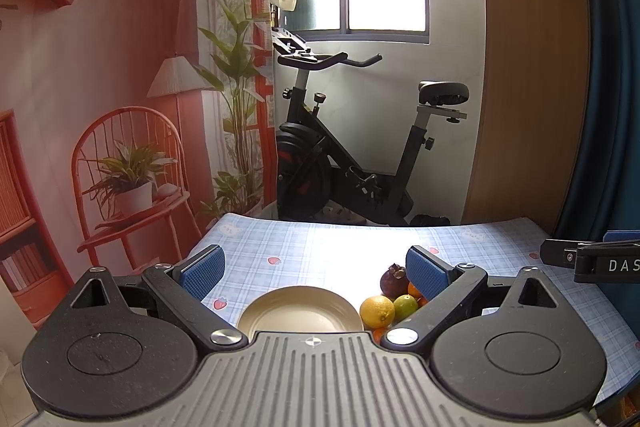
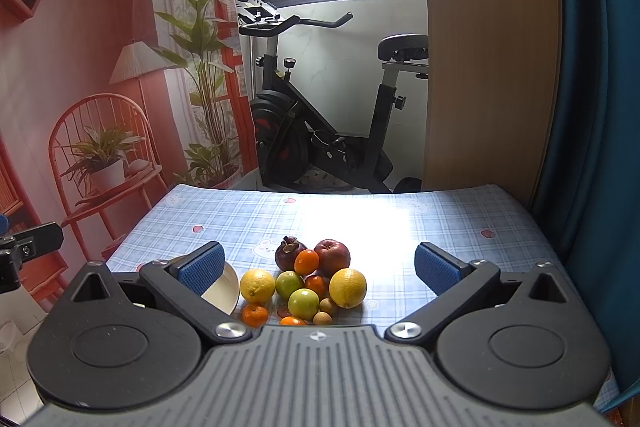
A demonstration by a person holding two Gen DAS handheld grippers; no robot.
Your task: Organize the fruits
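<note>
A table [image 2: 440,223] covered in a blue plaid cloth with small strawberry and bear prints carries a cream plate [image 1: 300,311] at its near left. Just right of the plate sits a cluster of fruit [image 2: 308,283]: lemons, green fruits, small oranges, a red apple and a dark mangosteen.

Left wrist view only catches part of the fruit pile [image 1: 394,301], the rest sits behind the right-hand finger [image 1: 426,273]. In the right wrist view, the plate [image 2: 222,293] beside the pile is mostly hidden, and one orange [image 2: 293,321] is cut off by the gripper body.
</note>
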